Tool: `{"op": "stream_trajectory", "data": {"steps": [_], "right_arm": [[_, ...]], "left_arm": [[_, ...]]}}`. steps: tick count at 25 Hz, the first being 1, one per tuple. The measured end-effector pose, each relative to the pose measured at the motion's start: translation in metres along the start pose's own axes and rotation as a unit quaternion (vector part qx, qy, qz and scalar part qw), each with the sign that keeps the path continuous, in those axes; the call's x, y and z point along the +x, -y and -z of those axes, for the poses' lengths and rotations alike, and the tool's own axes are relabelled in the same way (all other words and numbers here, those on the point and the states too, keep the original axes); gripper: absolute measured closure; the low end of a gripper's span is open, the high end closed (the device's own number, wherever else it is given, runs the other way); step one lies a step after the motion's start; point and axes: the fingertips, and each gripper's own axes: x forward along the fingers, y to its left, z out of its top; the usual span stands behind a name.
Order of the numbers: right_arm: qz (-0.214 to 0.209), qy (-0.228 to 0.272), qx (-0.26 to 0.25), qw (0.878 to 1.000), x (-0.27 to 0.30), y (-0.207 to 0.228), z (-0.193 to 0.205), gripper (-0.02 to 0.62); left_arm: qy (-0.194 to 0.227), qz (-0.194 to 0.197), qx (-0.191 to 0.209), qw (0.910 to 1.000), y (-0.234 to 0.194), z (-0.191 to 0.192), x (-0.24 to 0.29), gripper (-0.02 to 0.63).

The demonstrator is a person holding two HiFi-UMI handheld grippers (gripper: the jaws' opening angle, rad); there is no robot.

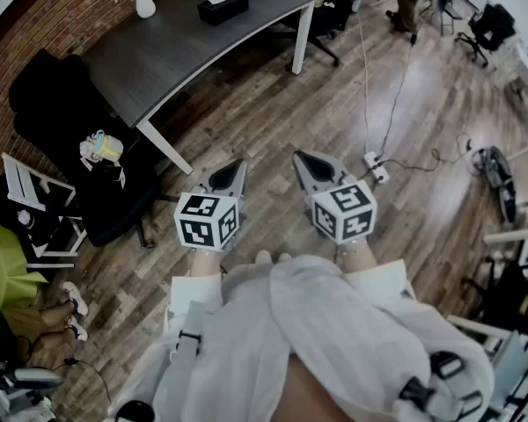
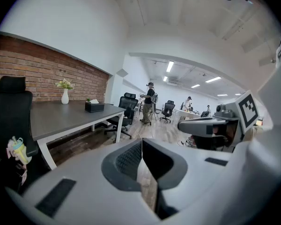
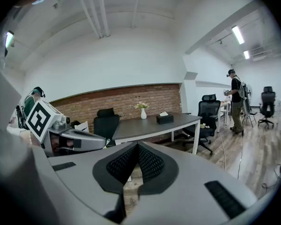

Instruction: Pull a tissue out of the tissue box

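A black tissue box (image 1: pixel 223 6) with a white tissue sticking up stands on the far end of a dark grey table (image 1: pixel 176 55). It also shows as the small box (image 2: pixel 94 107) in the left gripper view and the box (image 3: pixel 164 118) in the right gripper view. My left gripper (image 1: pixel 232 171) and right gripper (image 1: pixel 304 162) hang side by side over the wooden floor, well short of the table. Both are shut with nothing between the jaws. Each gripper sees the other: the right gripper (image 2: pixel 182 124), the left gripper (image 3: pixel 102 142).
A white vase of flowers (image 1: pixel 143 1) stands on the table's left end. Black office chairs (image 1: pixel 88 161) line the brick wall, one holding a small toy (image 1: pixel 101 149). A power strip with cables (image 1: pixel 376 166) lies on the floor. A person (image 2: pixel 148 102) stands farther down the room.
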Motion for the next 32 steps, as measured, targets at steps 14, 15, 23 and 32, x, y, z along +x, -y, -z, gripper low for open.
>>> {"op": "stream_trajectory", "data": {"steps": [14, 15, 23, 32], "right_arm": [[-0.024, -0.003, -0.013, 1.000, 0.014, -0.026, 0.004, 0.592], [-0.028, -0.002, -0.012, 1.000, 0.016, -0.029, 0.004, 0.592], [-0.022, 0.021, 0.030, 0.999, 0.027, -0.034, 0.004, 0.592], [0.000, -0.007, 0.017, 1.000, 0.046, -0.034, 0.018, 0.591]], "left_arm": [[-0.007, 0.001, -0.001, 1.0000, -0.014, 0.008, -0.004, 0.598], [-0.005, 0.000, -0.002, 1.0000, -0.016, 0.009, -0.004, 0.598], [0.034, 0.003, 0.007, 0.9994, -0.035, 0.000, -0.013, 0.598], [0.017, 0.010, 0.012, 0.9997, -0.051, 0.014, -0.011, 0.597]]}}
